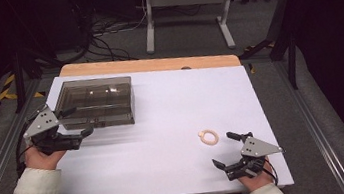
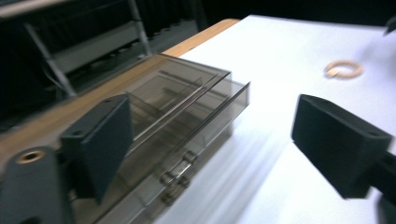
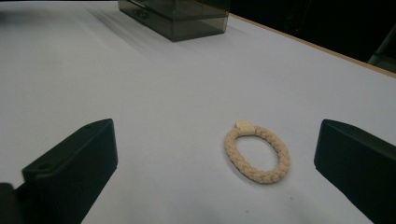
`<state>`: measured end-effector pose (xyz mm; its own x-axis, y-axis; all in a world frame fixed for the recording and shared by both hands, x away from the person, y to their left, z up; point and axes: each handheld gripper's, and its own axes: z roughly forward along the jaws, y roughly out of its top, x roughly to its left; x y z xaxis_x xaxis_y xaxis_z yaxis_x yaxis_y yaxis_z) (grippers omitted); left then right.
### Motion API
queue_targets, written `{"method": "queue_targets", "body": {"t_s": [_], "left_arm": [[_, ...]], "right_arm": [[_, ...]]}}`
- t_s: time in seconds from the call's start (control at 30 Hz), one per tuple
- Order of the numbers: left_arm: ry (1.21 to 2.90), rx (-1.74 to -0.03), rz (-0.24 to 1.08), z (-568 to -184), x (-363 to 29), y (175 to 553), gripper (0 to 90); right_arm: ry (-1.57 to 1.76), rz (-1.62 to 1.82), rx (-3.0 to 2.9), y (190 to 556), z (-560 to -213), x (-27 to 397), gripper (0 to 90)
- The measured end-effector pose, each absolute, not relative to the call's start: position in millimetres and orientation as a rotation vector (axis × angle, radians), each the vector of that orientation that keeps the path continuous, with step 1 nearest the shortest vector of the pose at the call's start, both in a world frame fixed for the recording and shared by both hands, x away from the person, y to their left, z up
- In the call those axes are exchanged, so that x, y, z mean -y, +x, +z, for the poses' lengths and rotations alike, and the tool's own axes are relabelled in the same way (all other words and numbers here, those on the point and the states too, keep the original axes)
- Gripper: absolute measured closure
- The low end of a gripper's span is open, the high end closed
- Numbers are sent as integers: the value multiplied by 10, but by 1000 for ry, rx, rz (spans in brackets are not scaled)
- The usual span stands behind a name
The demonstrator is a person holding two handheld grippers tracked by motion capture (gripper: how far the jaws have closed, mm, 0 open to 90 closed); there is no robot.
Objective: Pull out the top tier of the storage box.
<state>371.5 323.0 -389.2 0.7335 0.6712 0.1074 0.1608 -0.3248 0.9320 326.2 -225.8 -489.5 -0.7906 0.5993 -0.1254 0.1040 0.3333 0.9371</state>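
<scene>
The right gripper (image 1: 231,148) is hovering low over the white surface (image 1: 166,143) with its fingers spread wide and gripping nothing, and in the right gripper view the braided cream ring (image 3: 257,153) is lying flat on the surface ahead of them, nearer the right-hand finger than the left. The left gripper (image 1: 73,123) is sitting just beside the near left corner of the smoky clear box (image 1: 95,103) at the far left of the surface, its fingers also parted wide and holding nothing; in the left gripper view one finger (image 2: 100,140) is overlapping the box's wall, though whether it is touching cannot be told. The ring and the box are lying well apart. The ring looks thin and soft, so the likely risk is that fingers closing from this off-centre line are catching one edge and skating it across the smooth surface, or pinching it so it is folding and slipping free. At the box, a wide finger is liable to nudge the light case sideways, and its hinged lid looks shut, which may block any drop
</scene>
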Motion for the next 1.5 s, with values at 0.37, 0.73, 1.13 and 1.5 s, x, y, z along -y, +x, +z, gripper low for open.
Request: {"method": "queue_targets", "body": {"t_s": [0.37, 0.73, 1.13, 1.5], "left_arm": [[1958, -603, 535, -3793, -3168, 3823, 90], [2189, -456, 505, -3734, -2995, 3956, 301], [2373, -409, 485, -3646, -2923, 4159, 314], [2516, -377, 483, -3628, -2832, 4319, 362]], "right_arm": [[618, 1472, -2138, 3271, -4891, 2269, 1], [619, 1476, -2140, 3270, -4890, 2268, 1], [611, 1474, -2147, 3274, -4892, 2264, 1], [621, 1482, -2146, 3276, -4890, 2265, 1]]}}
